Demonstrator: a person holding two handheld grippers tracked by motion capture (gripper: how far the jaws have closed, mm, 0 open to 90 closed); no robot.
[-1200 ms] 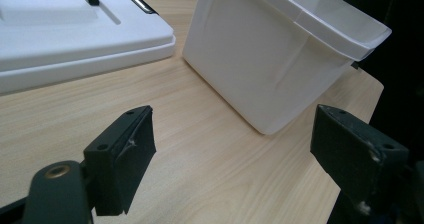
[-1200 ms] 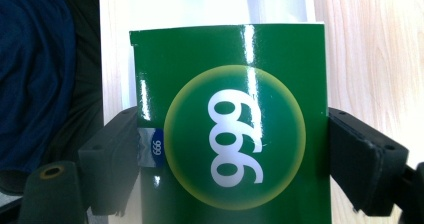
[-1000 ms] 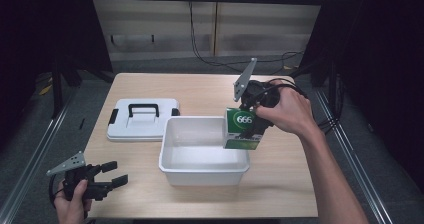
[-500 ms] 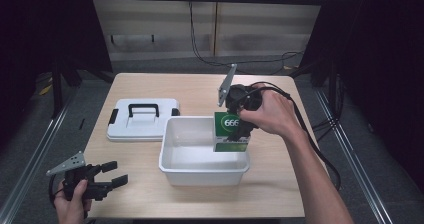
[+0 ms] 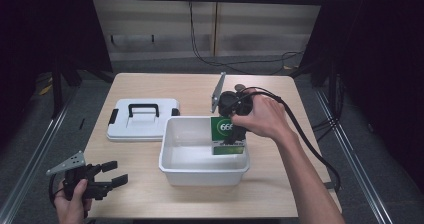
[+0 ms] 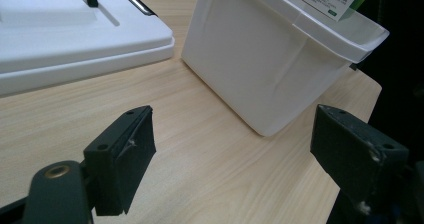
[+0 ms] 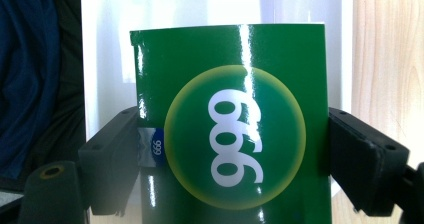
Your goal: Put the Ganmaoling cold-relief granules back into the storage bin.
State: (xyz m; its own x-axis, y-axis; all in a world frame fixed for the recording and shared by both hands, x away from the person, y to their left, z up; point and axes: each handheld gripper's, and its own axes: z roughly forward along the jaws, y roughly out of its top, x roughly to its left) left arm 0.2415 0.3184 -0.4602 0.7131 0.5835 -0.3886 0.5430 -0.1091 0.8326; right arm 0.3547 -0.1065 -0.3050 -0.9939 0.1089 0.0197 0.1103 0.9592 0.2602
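A green box (image 5: 222,129) with a white "999" in a yellow-ringed circle hangs upright inside the right end of the white bin (image 5: 200,170), its lower edge low in the bin. My right gripper (image 5: 234,134) comes down from above and is shut on it. In the right gripper view the two black pads (image 7: 117,159) press on the sides of the green box (image 7: 235,134). My left gripper (image 5: 114,176) rests at the table's near left corner, open with nothing between its fingers (image 6: 125,154). It faces the bin's wall (image 6: 260,74).
A white lid (image 5: 142,121) with a black handle lies flat on the table left of the bin, also in the left gripper view (image 6: 75,44). Bare wood tabletop (image 5: 165,89) lies behind the bin and along its front. A black cable (image 5: 305,134) trails from the right gripper.
My right gripper has carried the green box leftwards and down, from over the bin's right rim to inside the bin. The left gripper has kept still.
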